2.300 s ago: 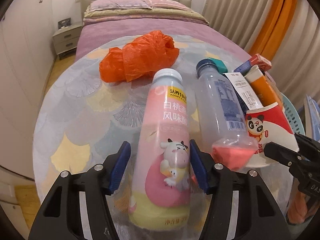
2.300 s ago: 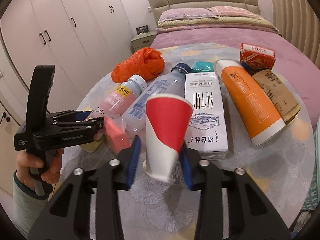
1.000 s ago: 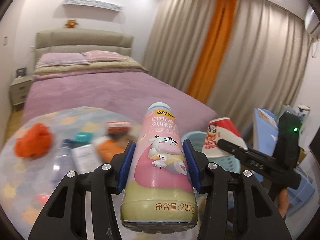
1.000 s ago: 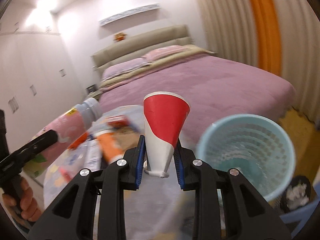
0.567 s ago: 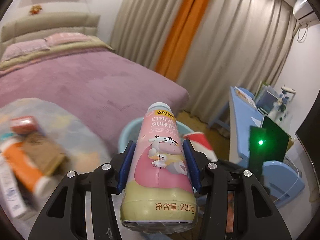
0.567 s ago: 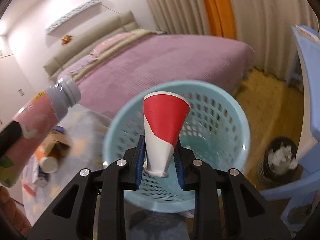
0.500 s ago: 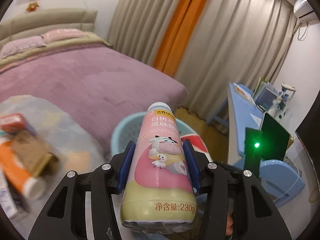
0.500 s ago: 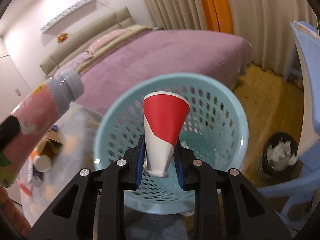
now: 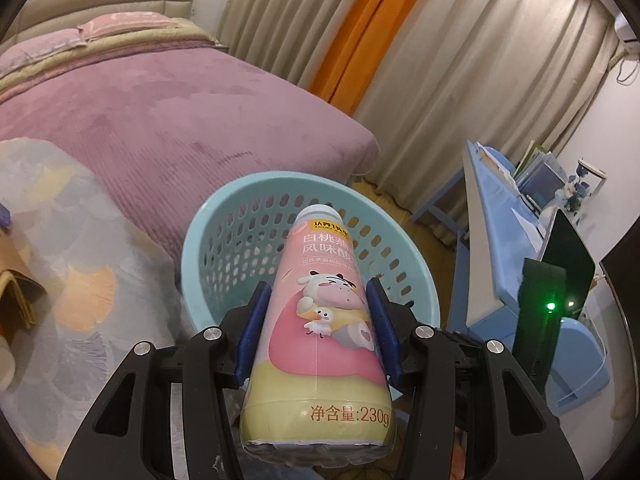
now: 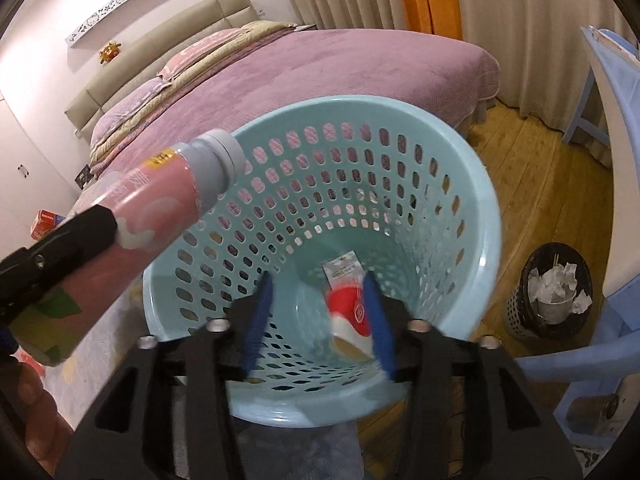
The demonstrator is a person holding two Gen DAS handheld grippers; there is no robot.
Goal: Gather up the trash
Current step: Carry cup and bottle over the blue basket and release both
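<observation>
Left gripper (image 9: 316, 320) fingers clamp pink bottle (image 9: 320, 320), label "230g", over basket (image 9: 208, 240). Right gripper (image 10: 318, 320) fingers just opening, apart; red cup (image 10: 350, 316) loose between them.

Warm indoor light, moderately bright, even across both views. Strong fisheye bend: curtains (image 9: 460, 60) and bed (image 10: 320, 64) curve toward the edges, black vignette fills all 4 corners. Left wrist view sharp; bottle (image 9: 320, 328) label print crisp, soft sheen down its middle. A green indicator light (image 9: 552, 306) glows at right. Right wrist view softer: paper cup (image 10: 350, 320) inside the basket (image 10: 472, 208) smeared by motion blur, blue pads (image 10: 256, 320) blurred too. Wall at upper left washes out pale. Basket rim shows mild glare. Shadows soft under the basket.
</observation>
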